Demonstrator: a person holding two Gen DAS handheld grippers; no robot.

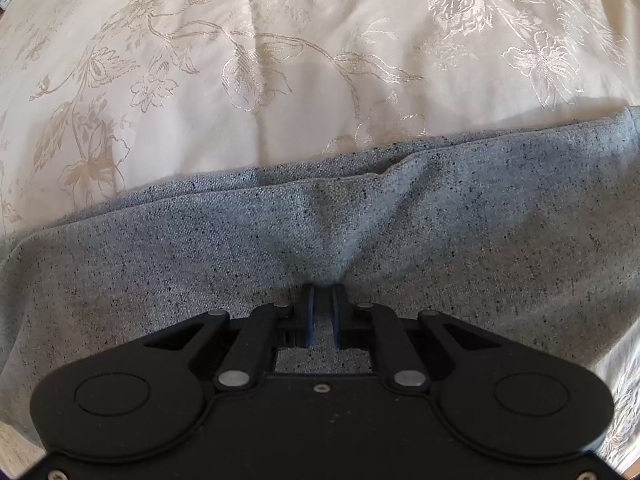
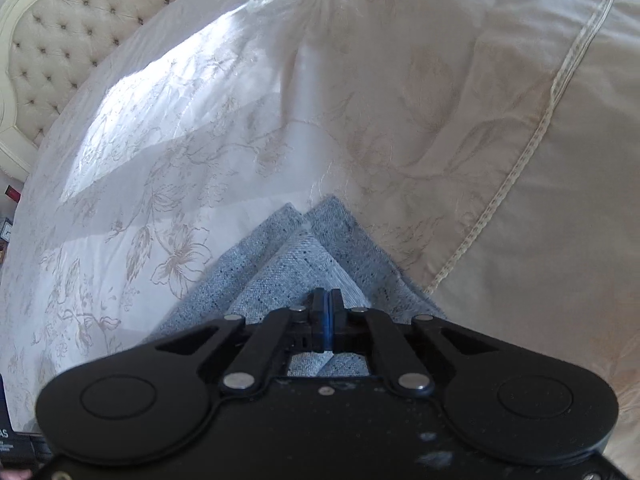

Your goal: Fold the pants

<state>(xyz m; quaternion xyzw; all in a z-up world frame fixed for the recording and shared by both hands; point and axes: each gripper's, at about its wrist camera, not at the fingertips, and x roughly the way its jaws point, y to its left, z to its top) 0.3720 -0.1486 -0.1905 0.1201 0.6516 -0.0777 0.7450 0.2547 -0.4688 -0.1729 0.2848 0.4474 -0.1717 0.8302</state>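
— What's there, biggest first?
— One cream floral bedspread (image 1: 200,80), one tufted headboard (image 2: 60,32), one pair of grey pants (image 1: 440,220) lying on the spread.
— And the tongs?
— Two. The left gripper (image 1: 323,292) pinches a tuck of the pants directly beneath it; the right gripper (image 2: 329,296) is fully closed above the folded corner, with no cloth visible between its pads.
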